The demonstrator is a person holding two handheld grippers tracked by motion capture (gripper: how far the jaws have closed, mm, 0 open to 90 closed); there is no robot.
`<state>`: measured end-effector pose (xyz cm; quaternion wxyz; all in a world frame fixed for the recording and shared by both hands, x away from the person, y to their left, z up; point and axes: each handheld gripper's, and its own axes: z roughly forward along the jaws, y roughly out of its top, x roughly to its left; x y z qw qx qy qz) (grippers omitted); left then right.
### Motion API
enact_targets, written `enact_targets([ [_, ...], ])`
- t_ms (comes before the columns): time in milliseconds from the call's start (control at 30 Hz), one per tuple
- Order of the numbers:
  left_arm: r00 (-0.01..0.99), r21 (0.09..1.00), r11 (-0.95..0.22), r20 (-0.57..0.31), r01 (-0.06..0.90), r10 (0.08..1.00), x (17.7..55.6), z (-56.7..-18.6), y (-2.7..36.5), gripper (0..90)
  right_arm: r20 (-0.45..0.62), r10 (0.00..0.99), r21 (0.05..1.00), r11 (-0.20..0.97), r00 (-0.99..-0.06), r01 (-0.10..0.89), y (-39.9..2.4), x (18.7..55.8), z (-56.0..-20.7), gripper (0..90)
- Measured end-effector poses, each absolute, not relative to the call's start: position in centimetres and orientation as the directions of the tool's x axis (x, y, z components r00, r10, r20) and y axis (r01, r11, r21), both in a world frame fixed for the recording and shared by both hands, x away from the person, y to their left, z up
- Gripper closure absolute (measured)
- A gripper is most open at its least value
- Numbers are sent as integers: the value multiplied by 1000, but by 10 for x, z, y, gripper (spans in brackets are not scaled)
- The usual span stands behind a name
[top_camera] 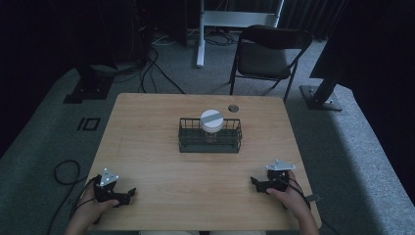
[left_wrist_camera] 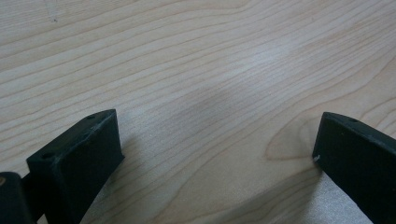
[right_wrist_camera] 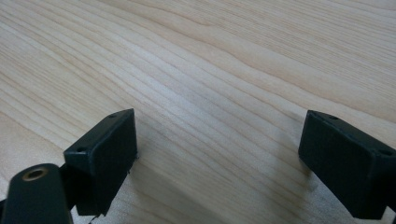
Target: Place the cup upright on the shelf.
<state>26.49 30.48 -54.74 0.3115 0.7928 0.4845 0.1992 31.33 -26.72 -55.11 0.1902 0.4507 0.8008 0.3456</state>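
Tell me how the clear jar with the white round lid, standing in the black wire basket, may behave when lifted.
The clear jar with the white round lid looks rigid, and its smooth wall may slip between jaws. Standing upright in the black wire basket, it rises above the rim, so a sideways pull could tip it or drag the basket.

No readable text, label, brand, number or sign anywhere. Plain grey band across the white jar lid [top_camera: 212, 118], without lettering. Small white dots on the grey plates atop the left gripper [top_camera: 128, 194] and right gripper [top_camera: 255, 182], no characters among them. Bare wood grain on the table [top_camera: 147, 147], unmarked in both gripper views.
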Motion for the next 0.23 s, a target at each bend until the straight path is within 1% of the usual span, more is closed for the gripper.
enact_targets([
  [233, 451, 687, -336, 14, 644, 892, 265, -547, 305, 14, 7, 854, 725, 354, -520, 591, -267, 314, -551, 111],
])
